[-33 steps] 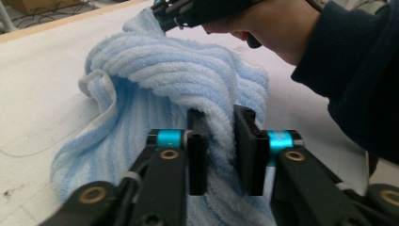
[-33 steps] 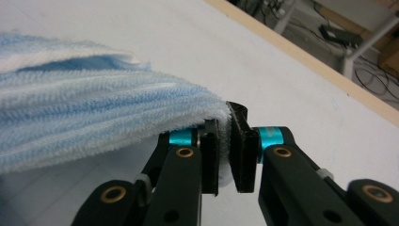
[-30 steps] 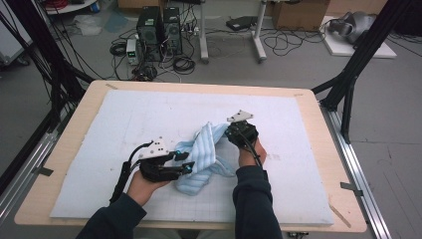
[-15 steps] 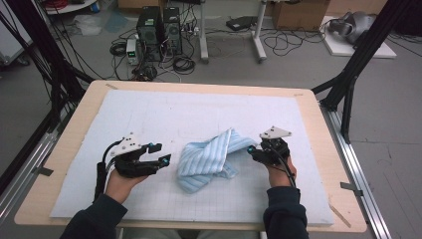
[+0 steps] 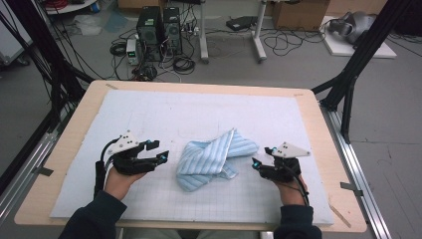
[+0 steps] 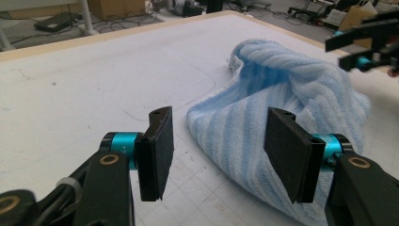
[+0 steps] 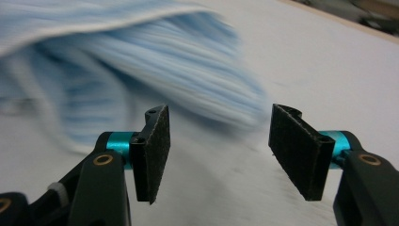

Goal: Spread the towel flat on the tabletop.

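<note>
A blue-and-white striped towel [image 5: 214, 158] lies crumpled and partly folded over itself in the middle of the white mat [image 5: 199, 112]. My left gripper [image 5: 160, 151] hovers just left of it, open, jaws pointing at the towel. In the left gripper view the towel [image 6: 263, 108] lies just beyond the open left gripper [image 6: 219, 141], apart from the pads, and the right gripper [image 6: 362, 42] shows behind it. My right gripper [image 5: 260, 158] is to the right of the towel, open. Its jaws have just been opening, and in the right gripper view nothing is between them [image 7: 219, 141]; the towel [image 7: 141, 56] is blurred ahead.
The mat covers a wooden table [image 5: 318, 149] with a bare rim. Black frame struts [image 5: 348, 79] rise at the table's back corners. Computer cases [image 5: 159, 25] and cables sit on the floor beyond the far edge.
Both grippers were at the bunched towel a second ago. They have since drawn apart, left gripper to the left and right gripper to the right, and the towel lies free between them.
</note>
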A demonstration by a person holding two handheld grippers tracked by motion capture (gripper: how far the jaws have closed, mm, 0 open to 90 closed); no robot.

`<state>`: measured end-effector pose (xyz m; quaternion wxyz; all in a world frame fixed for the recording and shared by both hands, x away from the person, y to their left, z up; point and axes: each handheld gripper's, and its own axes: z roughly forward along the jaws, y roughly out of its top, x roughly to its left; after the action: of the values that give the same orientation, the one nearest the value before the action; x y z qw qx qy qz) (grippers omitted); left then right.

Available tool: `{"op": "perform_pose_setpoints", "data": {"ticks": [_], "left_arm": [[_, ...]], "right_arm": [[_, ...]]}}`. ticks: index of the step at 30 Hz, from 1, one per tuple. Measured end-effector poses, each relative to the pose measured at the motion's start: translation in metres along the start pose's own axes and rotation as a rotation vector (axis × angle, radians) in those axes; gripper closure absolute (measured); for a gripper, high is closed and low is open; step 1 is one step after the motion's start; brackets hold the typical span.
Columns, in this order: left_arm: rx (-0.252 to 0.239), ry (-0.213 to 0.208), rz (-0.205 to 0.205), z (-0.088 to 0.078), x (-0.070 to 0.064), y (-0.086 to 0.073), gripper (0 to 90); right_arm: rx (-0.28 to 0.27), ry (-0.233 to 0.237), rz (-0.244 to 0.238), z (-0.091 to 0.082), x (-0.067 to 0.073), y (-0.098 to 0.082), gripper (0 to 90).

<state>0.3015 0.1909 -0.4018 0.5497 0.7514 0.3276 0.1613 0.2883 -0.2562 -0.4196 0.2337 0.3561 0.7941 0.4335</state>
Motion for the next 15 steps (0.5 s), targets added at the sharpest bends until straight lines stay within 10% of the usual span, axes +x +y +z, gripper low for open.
{"op": "perform_pose_setpoints", "data": {"ticks": [7,12,15], "left_arm": [[-0.018,0.007,0.004,0.001,0.000,0.000,43.7],[-0.024,0.022,-0.010,0.003,0.006,-0.001,44.7],[-0.028,0.021,-0.015,0.004,0.007,-0.001,44.8]], "right_arm": [[0.032,0.212,-0.188,0.032,0.062,0.002,47.1],[0.103,0.253,-0.250,0.053,0.072,0.004,86.9],[0.089,0.266,-0.239,0.045,0.071,0.001,87.1]]}}
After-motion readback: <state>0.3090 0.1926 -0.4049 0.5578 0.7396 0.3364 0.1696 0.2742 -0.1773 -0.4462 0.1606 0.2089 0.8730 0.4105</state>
